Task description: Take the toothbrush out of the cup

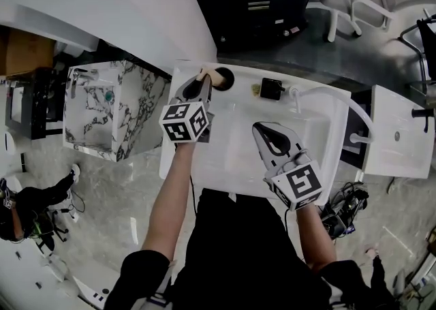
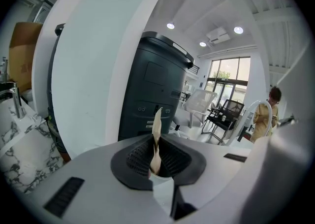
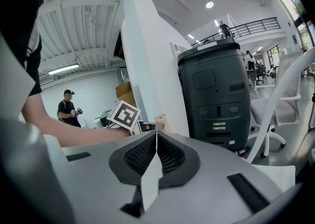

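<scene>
Jaws of the right gripper (image 1: 264,130) meet with nothing between them, near, over the white basin (image 1: 320,128). Farther off, at the counter's far left corner, the left gripper (image 1: 201,86) pinches the upright tan toothbrush (image 2: 156,142) between its pads.

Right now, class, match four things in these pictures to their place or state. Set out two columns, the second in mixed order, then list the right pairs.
Things
1. left gripper
2. right gripper
3. cup
4. marble-patterned cabinet

Place or state
A. stands left of the white counter
B. jaws together, nothing between them
C. at the counter's far edge
D. clamped on the tan toothbrush

Pairs: 1-D, 2-B, 3-C, 4-A
</scene>
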{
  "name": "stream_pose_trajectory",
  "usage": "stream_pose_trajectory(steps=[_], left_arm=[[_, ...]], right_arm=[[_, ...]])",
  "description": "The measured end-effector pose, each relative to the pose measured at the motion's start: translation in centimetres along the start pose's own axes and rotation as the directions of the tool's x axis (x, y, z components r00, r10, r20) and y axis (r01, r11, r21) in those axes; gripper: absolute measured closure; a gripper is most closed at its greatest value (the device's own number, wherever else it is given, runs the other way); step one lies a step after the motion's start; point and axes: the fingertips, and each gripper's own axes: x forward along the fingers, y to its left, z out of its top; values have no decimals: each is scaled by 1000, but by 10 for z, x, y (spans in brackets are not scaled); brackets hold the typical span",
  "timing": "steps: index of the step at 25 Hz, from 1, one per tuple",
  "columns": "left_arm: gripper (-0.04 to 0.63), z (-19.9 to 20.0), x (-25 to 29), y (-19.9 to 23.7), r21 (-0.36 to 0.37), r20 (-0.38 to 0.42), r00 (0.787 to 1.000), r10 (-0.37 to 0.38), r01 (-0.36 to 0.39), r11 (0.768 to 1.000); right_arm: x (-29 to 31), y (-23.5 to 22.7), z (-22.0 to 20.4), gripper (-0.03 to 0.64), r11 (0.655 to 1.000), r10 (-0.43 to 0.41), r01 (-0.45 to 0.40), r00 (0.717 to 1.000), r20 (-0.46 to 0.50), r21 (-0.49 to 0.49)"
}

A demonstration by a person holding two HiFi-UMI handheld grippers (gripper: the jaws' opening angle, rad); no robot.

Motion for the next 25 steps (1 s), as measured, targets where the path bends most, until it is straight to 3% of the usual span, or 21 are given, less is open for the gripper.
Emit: stream_pose_trajectory(steps=[16,25], left_arm=[[552,56,-53,-20,44,146,989,-19,13,999],[552,86,-106,-25,13,231,970,-75,74,997]], right_arm=[[-23,7,8,584,999,-45,43,996,74,22],[-33,25,9,584,994,-105,101,988,114,42]])
